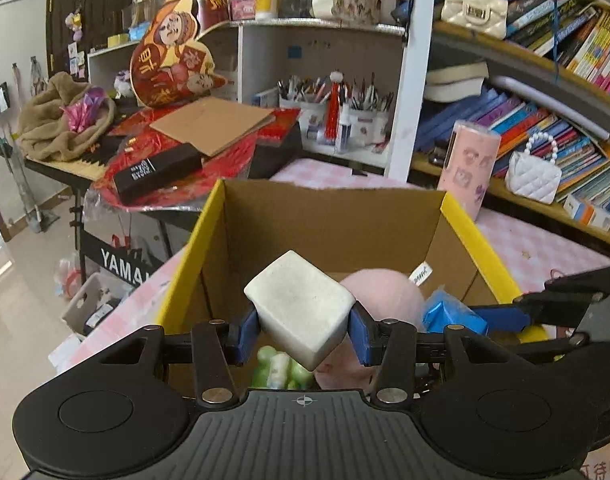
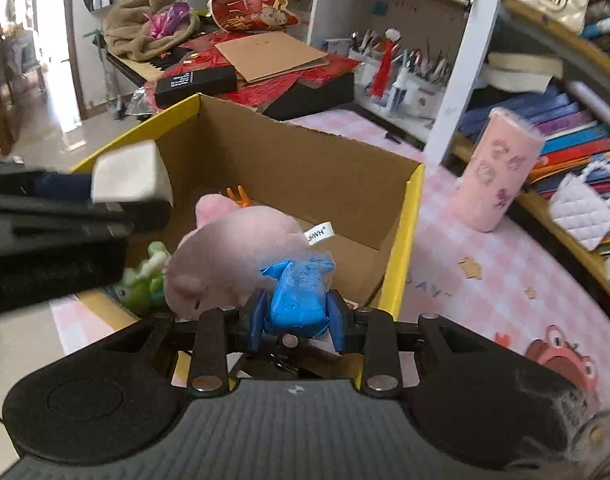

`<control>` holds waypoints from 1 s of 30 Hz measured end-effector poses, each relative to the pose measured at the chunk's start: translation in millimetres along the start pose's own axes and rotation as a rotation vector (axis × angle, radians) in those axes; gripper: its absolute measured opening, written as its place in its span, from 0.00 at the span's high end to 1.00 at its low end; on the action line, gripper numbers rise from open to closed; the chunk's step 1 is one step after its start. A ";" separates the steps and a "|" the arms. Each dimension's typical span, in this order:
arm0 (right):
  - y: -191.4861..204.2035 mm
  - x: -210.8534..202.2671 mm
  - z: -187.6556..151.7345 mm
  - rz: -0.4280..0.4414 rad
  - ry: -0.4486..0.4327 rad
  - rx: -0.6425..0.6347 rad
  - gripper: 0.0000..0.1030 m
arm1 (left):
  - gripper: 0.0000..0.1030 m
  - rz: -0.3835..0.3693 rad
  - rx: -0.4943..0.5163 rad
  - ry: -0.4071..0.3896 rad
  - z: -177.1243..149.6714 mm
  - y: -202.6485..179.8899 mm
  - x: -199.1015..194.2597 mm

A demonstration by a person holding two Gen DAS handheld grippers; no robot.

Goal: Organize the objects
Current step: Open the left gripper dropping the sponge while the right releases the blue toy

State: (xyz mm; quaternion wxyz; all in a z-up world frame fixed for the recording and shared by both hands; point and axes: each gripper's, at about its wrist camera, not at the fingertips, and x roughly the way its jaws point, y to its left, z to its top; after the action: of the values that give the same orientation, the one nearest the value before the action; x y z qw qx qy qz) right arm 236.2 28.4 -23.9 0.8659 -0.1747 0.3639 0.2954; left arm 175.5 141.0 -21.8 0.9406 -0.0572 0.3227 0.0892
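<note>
left wrist view: one left gripper (image 1: 303, 322) is clamped on one white block (image 1: 301, 306), held tilted above one open cardboard box (image 1: 329, 216) with yellow flap edges. the box contains one pink plush toy (image 2: 229, 252) and one green plush toy (image 2: 145, 280), lying side by side. right wrist view: one right gripper (image 2: 295, 318) is closed narrow on one blue wrapped packet (image 2: 301, 294), held over the near right corner of the box. the box stands on a pink checked tablecloth (image 2: 465, 288). one pink cylinder (image 2: 497, 168) stands upright on the cloth to the right of the box. two white quilted handbags sit on the bookshelves (image 1: 553, 92) at right. a cluttered keyboard stand (image 1: 117, 252) is behind the box at left.
</note>
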 end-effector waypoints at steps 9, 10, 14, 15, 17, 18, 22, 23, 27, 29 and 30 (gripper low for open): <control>-0.1 -2.6 -2.0 0.023 0.054 0.030 0.71 | 0.53 -0.022 -0.009 0.026 -9.1 -2.1 8.1; 2.4 -4.7 -3.7 0.006 0.055 0.045 0.71 | 0.53 -0.021 -0.003 0.030 -10.0 -1.3 9.1; 14.5 -12.6 -10.1 -0.073 0.065 0.099 0.71 | 0.52 -0.033 0.034 0.031 -9.4 -0.6 10.9; 17.2 -14.5 -11.8 -0.090 0.067 0.110 0.71 | 0.52 -0.041 0.047 0.030 -9.4 -0.8 10.9; 20.1 -16.6 -13.7 -0.108 0.075 0.134 0.71 | 0.51 -0.056 0.074 0.030 -8.8 -1.6 11.2; 21.2 -17.8 -14.3 -0.114 0.081 0.152 0.71 | 0.51 -0.063 0.082 0.033 -8.4 -1.3 11.9; 21.7 -24.5 -18.6 -0.107 0.092 0.231 0.71 | 0.51 -0.081 0.103 0.054 -8.8 -0.5 15.5; 21.8 -26.0 -20.0 -0.104 0.088 0.243 0.71 | 0.50 -0.084 0.111 0.054 -9.4 -0.2 15.3; 25.5 -28.0 -24.0 -0.131 0.062 0.240 0.70 | 0.34 -0.107 0.123 0.022 -9.7 1.9 8.3; 27.7 -30.0 -25.3 -0.148 0.036 0.240 0.67 | 0.13 -0.110 0.136 -0.014 -8.2 1.8 -1.0; 29.2 -33.0 -25.4 -0.164 0.016 0.233 0.57 | 0.11 -0.110 0.145 -0.032 -6.6 1.1 -7.0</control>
State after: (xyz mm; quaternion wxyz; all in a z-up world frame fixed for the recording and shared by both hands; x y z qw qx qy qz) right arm 185.7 24.9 -19.3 0.8987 -0.1044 0.3872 0.1779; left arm 165.9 140.0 -22.7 0.9507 -0.0051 0.3096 0.0148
